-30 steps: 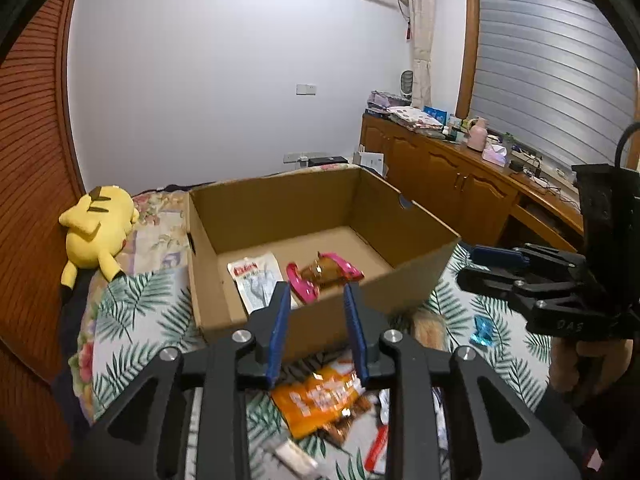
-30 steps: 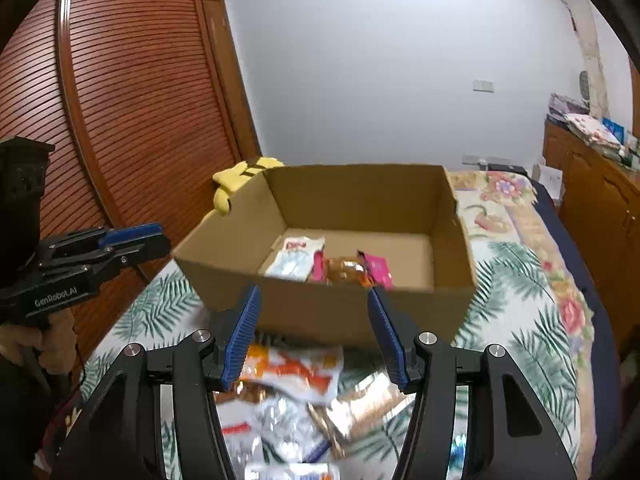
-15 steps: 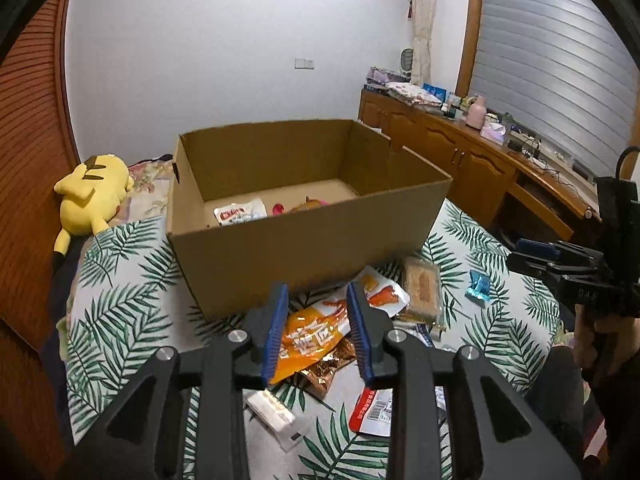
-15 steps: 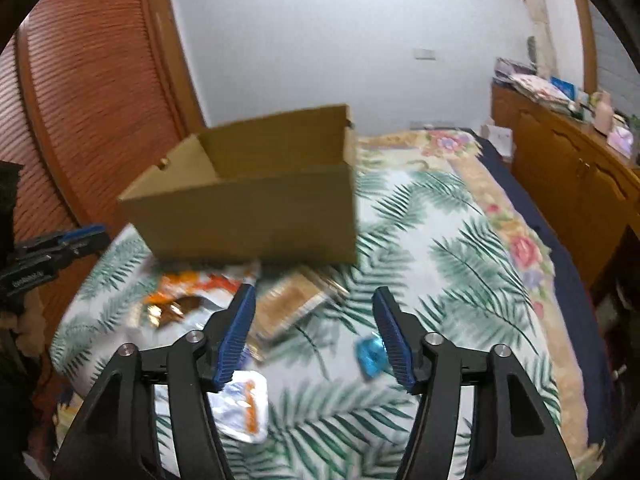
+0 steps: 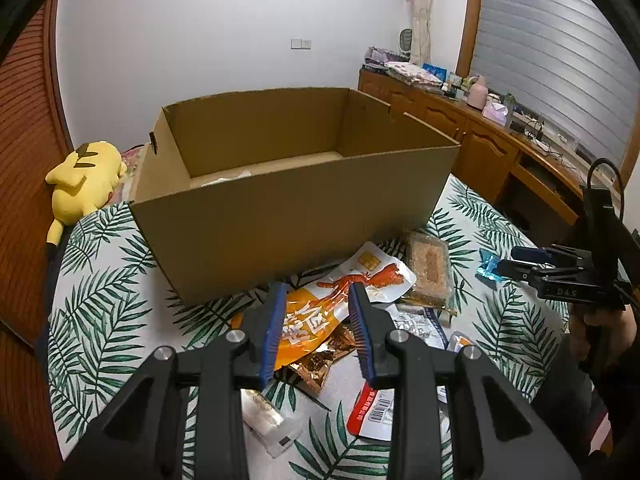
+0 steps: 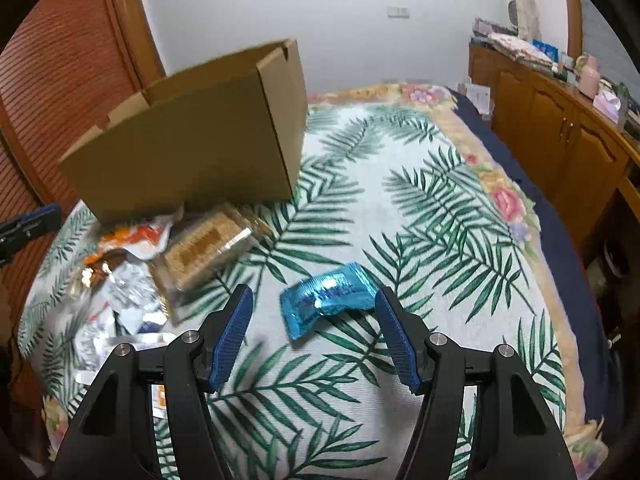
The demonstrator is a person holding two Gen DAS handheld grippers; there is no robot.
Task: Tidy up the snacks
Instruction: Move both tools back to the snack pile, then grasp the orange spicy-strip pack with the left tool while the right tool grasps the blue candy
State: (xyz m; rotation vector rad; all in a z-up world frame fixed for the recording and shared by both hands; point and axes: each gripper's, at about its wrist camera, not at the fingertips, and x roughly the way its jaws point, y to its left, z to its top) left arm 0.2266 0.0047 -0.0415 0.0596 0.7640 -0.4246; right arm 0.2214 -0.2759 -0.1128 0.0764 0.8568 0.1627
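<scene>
An open cardboard box (image 5: 296,216) stands on the leaf-print bed cover; it also shows in the right wrist view (image 6: 192,148). My left gripper (image 5: 318,292) is open, low over an orange-and-white snack bag (image 5: 320,312) in the pile before the box. A brown cracker pack (image 5: 428,268) lies to its right. My right gripper (image 6: 314,300) is open, its fingers either side of a blue foil packet (image 6: 326,300) that lies on the cover. That packet (image 5: 489,269) and the right gripper (image 5: 520,262) show in the left wrist view too.
A yellow plush toy (image 5: 86,180) lies left of the box. More wrappers (image 6: 124,296) lie in the pile, with a red-and-white packet (image 5: 374,412) near me. A wooden cabinet (image 6: 560,140) runs along the right, a slatted wardrobe (image 6: 60,64) on the left.
Both grippers have dropped from box height toward the bed. The left has closed in on the orange bag. The right has swung right, away from the box, and now brackets the blue packet.
</scene>
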